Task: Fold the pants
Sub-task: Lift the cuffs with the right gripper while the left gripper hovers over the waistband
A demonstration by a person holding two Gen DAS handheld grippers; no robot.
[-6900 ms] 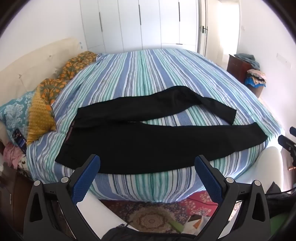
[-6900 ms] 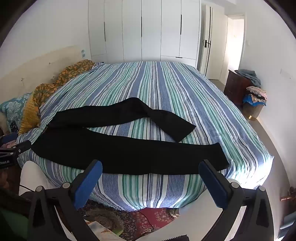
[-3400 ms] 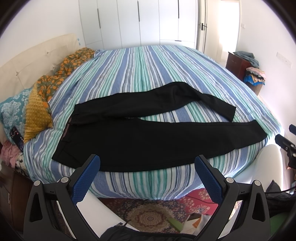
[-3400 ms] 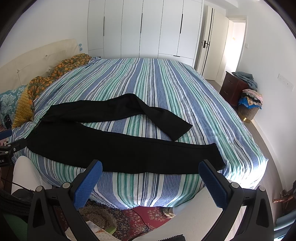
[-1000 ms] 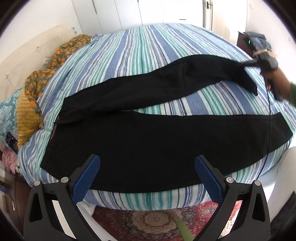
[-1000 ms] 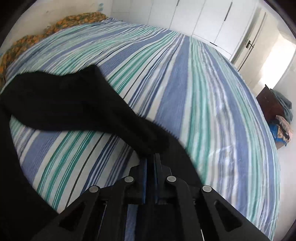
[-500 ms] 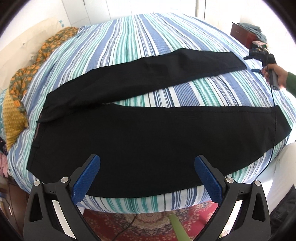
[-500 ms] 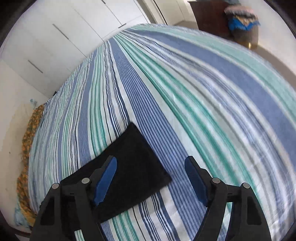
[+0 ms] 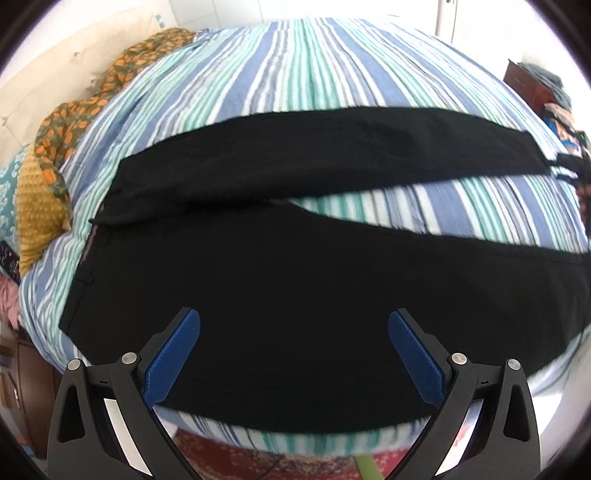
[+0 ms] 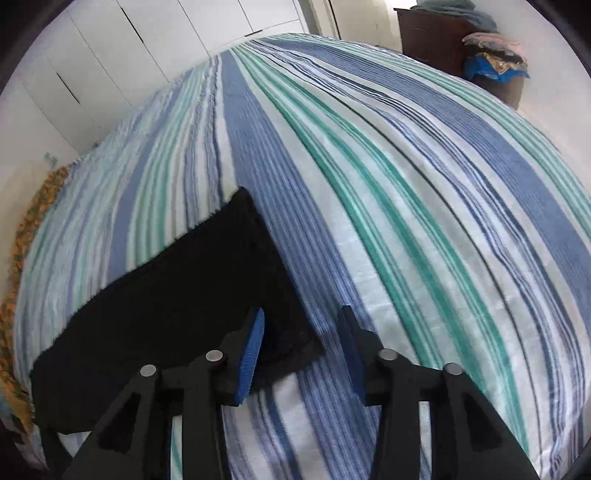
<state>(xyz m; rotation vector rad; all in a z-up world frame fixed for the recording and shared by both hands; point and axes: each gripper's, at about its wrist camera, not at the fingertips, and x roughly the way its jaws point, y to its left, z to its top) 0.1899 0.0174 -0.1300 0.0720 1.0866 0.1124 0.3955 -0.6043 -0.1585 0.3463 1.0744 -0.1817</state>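
No brand, label or legible writing shows in either view.

The bed, covered by a sheet striped in blue, teal and white, fills most of both views. White wardrobe doors stand behind it in the right wrist view. At the right, beyond the bed, a dark wooden cabinet carries folded cloth, and a container just beside it holds a heap of mixed clothes; the container itself is too hidden to identify.

The pants, black, lie flat on the bed with the waist toward the left of the left wrist view and both legs spread apart in a narrow V toward the right. The near leg reaches the bed's front edge.

Patterned orange pillows and a mustard cushion sit at the head of the bed, apart from the pants.

The left gripper hangs over the near leg with its blue fingers spread wide, nothing between them pinched.

The right gripper sits at the hem of the far leg. Its jaws are closing; the hem corner lies between the fingers, which do not yet press on the cloth.
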